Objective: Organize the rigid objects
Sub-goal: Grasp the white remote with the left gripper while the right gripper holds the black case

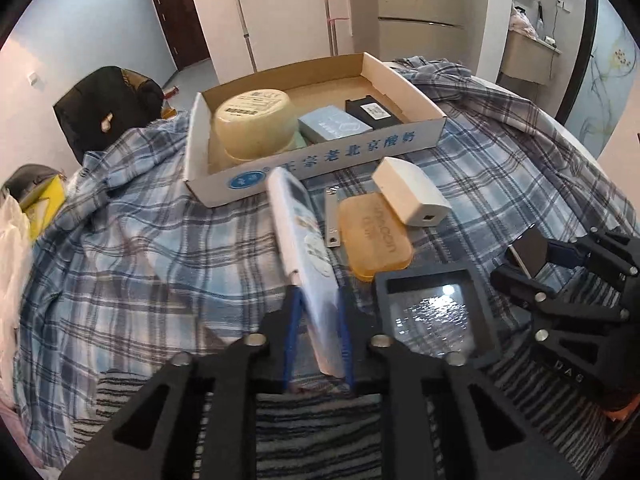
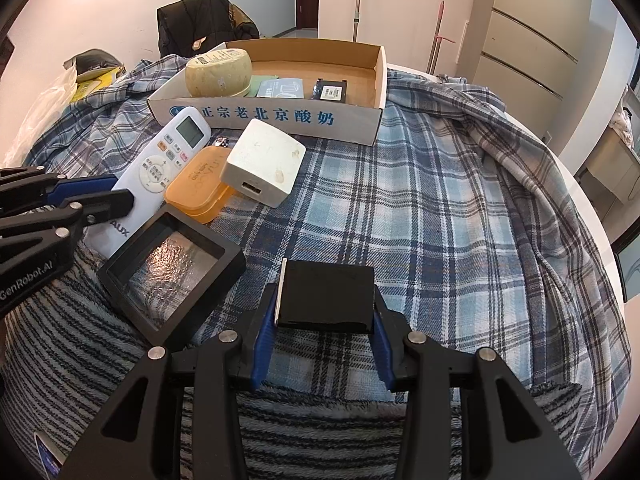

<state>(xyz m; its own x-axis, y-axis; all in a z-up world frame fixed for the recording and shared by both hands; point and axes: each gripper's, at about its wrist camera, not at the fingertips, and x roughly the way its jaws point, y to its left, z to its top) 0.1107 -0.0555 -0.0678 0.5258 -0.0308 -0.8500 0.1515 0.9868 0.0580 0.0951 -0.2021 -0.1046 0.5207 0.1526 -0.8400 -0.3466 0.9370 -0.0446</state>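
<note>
Remote control (image 1: 304, 240), white with a small screen and buttons, is sitting clamped between the blue pads of the left gripper (image 1: 318, 320), which is grasping its lower end; the remote is tilting on edge above the plaid cloth (image 1: 500, 168), its far end pointing toward the cardboard tray (image 1: 320, 152). From the right wrist view the same remote (image 2: 168, 160) is showing its face, with the left gripper (image 2: 100, 196) closing on it from the left.

The right gripper (image 2: 324, 316) is pinching a small black box (image 2: 326, 296) between its blue pads, holding it just above the cloth (image 2: 440, 220); a thin white edge is showing along the box's left side. In the left wrist view that gripper (image 1: 536, 256) is appearing at the right with the dark box (image 1: 530, 250) in its jaws.

Between the two grippers a black square case with a clear window (image 1: 436, 312) is lying near the remote. Beyond it an orange soap box (image 1: 374, 236) and a white charger (image 1: 412, 192) are lying side by side, the charger leaning over the orange box's edge. A small metal strip (image 1: 332, 220) is lying just beside the orange box.

The tray is holding a cream round container (image 1: 252, 124), a pale blue box (image 1: 334, 124) and a flat black box with a label (image 1: 372, 112). A striped fleece blanket (image 2: 320, 440) is covering the near side.
</note>
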